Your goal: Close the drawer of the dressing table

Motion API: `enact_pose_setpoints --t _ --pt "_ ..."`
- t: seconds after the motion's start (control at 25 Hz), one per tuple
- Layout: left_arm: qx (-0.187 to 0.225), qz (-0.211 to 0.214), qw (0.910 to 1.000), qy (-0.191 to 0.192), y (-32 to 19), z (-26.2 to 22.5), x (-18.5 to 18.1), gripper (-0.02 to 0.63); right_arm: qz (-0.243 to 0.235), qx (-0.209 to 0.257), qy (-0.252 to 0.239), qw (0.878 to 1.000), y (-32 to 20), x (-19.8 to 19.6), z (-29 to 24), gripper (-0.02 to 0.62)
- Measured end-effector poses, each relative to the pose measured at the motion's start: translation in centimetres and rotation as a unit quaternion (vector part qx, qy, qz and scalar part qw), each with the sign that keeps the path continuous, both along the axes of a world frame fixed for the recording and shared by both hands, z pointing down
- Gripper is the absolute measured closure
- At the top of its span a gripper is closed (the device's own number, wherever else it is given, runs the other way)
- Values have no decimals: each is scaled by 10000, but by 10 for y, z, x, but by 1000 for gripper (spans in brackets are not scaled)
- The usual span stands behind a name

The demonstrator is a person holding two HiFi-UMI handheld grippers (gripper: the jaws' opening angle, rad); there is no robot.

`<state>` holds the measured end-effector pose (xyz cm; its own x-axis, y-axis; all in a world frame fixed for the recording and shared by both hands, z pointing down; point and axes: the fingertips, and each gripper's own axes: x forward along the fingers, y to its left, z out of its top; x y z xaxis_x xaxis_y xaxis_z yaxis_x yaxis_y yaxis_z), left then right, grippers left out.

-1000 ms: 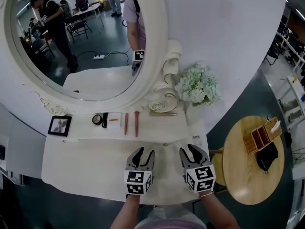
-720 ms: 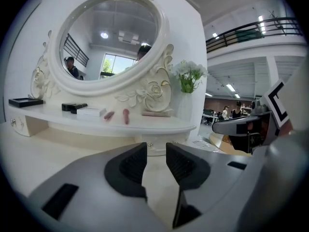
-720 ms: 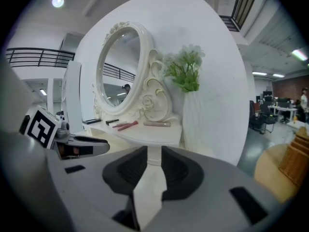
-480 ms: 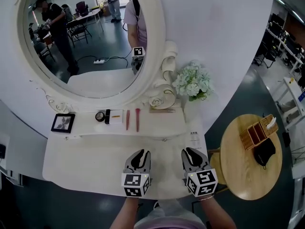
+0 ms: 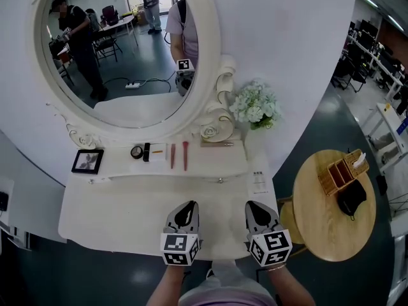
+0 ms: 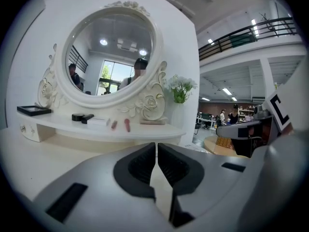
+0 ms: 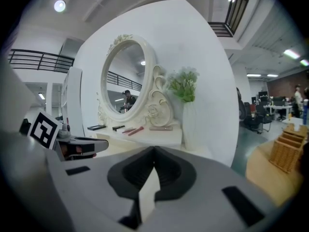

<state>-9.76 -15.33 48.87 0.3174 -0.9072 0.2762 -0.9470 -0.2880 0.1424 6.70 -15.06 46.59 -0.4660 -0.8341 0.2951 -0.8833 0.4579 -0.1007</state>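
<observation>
The white dressing table carries a raised shelf under an oval mirror. A drawer front with a small knob looks flush with the shelf face. My left gripper hovers over the tabletop near its front edge; its jaws have just been closing and now stand shut with nothing between them, as the left gripper view confirms. My right gripper is beside it over the table's right end, shut and empty. Neither touches the drawer.
On the shelf lie a photo frame, a round compact and two brushes; a vase of pale flowers stands at its right. A round wooden side table with an organiser stands to the right.
Both grippers have drawn back from the shelf towards the table's front edge and risen a little. Their jaws went from open to shut, with nothing in them.
</observation>
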Motion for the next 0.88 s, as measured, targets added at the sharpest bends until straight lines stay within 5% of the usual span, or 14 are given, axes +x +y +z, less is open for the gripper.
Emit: enact_pose_setpoints --t 0.88 --pt "163 32 9998 51 30 -14 -8 603 240 291 -97 9992 32 3 -20 592"
